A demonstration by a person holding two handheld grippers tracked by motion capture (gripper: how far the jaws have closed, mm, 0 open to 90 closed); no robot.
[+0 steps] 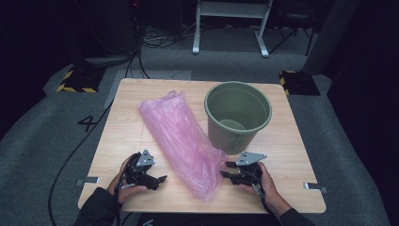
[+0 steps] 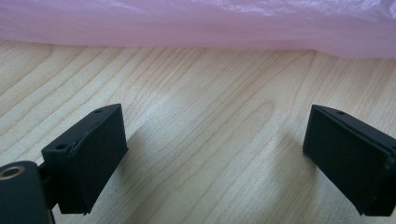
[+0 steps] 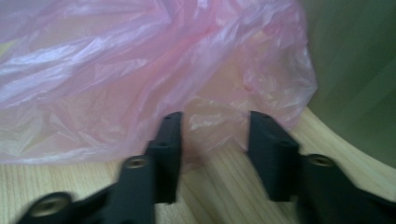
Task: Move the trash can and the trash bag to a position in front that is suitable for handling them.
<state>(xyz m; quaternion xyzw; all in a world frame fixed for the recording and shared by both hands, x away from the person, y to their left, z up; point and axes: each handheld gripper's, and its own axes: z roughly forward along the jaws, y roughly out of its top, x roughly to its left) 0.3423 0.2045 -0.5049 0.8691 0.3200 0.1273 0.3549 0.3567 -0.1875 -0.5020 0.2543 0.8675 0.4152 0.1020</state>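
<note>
Light wood surface point(image 1: 282, 155), dark room. The pink plastic bag point(image 1: 181, 141) lies diagonally across it, just beside the green bucket point(image 1: 237, 115). Your right tongs point(image 3: 214, 140) are half-closed around a fold at its near end, not pinching it yet. Get deeper into the film before squeezing. Left tongs point(image 2: 215, 154) sit released nearby.

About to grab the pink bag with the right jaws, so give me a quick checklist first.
1. Right gripper at pink bag edge: ok.
2. Bag film pinched between its jaws: cannot tell; they stand partly apart.
3. Left gripper open, short of the bag: ok.
4. Green bucket upright, close beside the bag: ok.
5. Bucket inside free: ok.
6. Bag lying flat on table: ok.
</note>
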